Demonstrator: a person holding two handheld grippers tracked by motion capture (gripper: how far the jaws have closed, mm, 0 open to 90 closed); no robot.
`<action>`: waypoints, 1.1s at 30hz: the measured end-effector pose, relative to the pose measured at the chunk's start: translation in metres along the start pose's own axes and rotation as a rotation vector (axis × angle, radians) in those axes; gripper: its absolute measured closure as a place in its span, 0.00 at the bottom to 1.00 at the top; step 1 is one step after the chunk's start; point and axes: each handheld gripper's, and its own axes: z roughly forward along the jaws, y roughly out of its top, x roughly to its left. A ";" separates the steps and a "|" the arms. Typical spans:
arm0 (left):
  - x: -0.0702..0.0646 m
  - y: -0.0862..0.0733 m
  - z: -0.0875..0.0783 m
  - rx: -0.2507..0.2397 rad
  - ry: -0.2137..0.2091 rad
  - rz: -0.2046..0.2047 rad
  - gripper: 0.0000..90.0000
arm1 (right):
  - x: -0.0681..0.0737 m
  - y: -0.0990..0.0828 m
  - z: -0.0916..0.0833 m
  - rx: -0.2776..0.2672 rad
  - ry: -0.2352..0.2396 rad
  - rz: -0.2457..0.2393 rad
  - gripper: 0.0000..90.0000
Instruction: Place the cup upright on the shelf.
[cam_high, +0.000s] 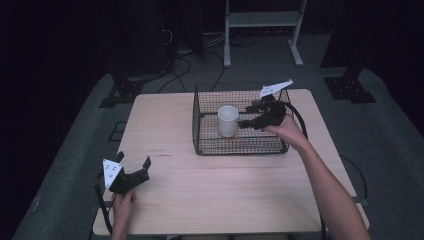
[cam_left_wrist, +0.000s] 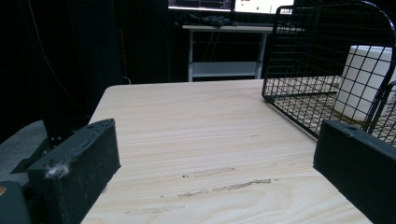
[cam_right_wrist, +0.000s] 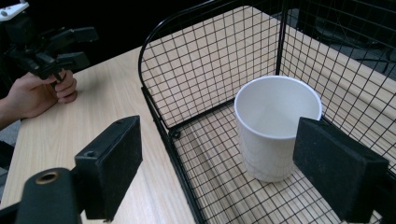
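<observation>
A white paper cup (cam_high: 228, 121) stands upright inside a black wire basket (cam_high: 207, 146) on the wooden table. My right gripper (cam_high: 248, 115) hovers over the basket just right of the cup, open, with nothing between its jaws. In the right gripper view the cup (cam_right_wrist: 275, 126) sits ahead of the wide-apart jaws of the right gripper (cam_right_wrist: 226, 163), inside the basket (cam_right_wrist: 196, 60). My left gripper (cam_high: 133, 160) rests low near the table's front left, open and holding nothing. In the left gripper view its gripper (cam_left_wrist: 217, 172) faces bare tabletop, with the basket (cam_left_wrist: 317, 56) and cup (cam_left_wrist: 364, 84) at right.
The wooden table (cam_high: 210, 195) has bare surface in front of and left of the basket. The other hand with its gripper (cam_right_wrist: 51, 46) appears far off in the right gripper view. A white shelf frame (cam_high: 262, 30) and cables lie on the floor behind the table.
</observation>
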 end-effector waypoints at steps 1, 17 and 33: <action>0.000 0.000 0.000 0.000 0.000 0.000 0.00 | 0.001 -0.001 -0.001 0.004 0.000 -0.004 0.17; 0.000 0.000 0.000 0.000 0.000 -0.001 0.00 | 0.022 -0.021 -0.017 0.008 0.035 -0.037 0.17; -0.001 0.000 0.000 0.004 0.001 0.006 0.00 | 0.033 -0.046 -0.031 -0.004 0.042 -0.041 0.17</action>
